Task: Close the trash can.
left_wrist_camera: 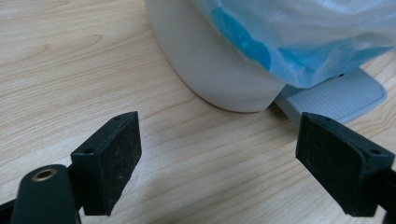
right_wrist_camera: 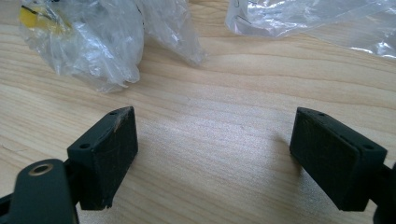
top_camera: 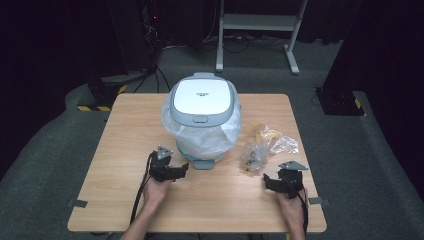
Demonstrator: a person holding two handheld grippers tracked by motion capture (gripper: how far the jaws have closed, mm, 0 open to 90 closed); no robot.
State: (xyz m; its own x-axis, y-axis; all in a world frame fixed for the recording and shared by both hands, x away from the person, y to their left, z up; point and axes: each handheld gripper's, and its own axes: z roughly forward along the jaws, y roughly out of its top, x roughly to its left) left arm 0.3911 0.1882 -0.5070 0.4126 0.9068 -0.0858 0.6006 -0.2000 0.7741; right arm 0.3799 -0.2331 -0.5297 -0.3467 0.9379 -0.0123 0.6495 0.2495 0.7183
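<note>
Centrally in the high view, a white pedal bin (top_camera: 202, 107) lined with a translucent bag (top_camera: 200, 137) stands on the wooden table (top_camera: 125, 150), its lid closed. Lower left of it, the left gripper (top_camera: 181, 169) rests with jaws spread wide and empty, near the bin's grey foot pedal (left_wrist_camera: 334, 95). At lower right, the right gripper (top_camera: 267, 181) also gapes empty, just below a heap of crumpled clear plastic wrappers (top_camera: 262, 145).
</note>
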